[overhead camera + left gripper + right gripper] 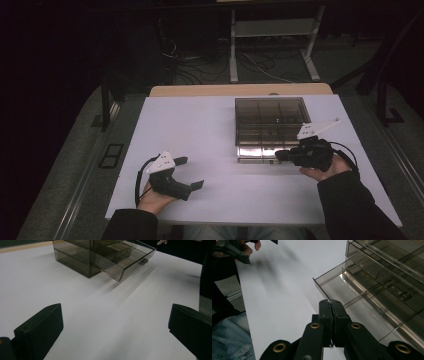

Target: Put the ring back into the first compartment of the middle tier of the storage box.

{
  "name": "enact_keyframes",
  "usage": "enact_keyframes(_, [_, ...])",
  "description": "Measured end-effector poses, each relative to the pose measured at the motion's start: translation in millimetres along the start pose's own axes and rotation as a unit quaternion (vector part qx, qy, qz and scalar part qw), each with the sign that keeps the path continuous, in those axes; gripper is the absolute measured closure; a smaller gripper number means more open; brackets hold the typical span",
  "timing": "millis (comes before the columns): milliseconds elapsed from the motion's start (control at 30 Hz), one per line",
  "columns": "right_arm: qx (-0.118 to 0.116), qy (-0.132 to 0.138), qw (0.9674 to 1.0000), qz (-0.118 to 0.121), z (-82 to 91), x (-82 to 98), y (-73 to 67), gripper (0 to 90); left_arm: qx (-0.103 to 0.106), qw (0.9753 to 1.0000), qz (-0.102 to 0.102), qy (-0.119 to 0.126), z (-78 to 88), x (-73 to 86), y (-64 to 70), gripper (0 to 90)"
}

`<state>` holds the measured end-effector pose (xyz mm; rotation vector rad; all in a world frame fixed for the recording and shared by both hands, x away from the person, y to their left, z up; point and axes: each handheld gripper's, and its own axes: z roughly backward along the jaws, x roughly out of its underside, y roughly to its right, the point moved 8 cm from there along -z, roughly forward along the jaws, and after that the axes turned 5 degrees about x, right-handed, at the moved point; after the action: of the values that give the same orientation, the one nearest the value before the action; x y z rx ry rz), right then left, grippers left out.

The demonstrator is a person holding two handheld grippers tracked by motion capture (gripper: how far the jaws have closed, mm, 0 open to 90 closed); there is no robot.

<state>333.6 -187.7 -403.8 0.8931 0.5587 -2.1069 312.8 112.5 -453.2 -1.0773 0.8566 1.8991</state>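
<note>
On the bench (200, 125) — right claw (278, 155) pinched tight, empty, at the smoky drawer box's (270, 125) pulled-out drawer (337, 287) | left claw (192, 172) wide, resting apart.

No legible text or labels anywhere

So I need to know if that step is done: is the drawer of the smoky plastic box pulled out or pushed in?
Pulled out. The drawer juts from the box front, and its open compartments look empty.
</note>
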Motion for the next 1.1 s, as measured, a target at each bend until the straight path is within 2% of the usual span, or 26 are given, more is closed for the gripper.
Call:
enact_keyframes(467, [-0.003, -0.004, 1.0000, -0.001, -6.6, -4.5, 3.5, 86.8, -0.001, 1.0000, -0.002, -0.001, -0.1, 0.0, -0.3, 0.0])
enact_keyframes(1100, [-0.009, -0.001, 0.9999, 0.013, -16.9, -27.1, 2.8, 86.9, -0.001, 1.0000, -0.003, 0.000, 1.0, -0.2, -0.9, 0.0])
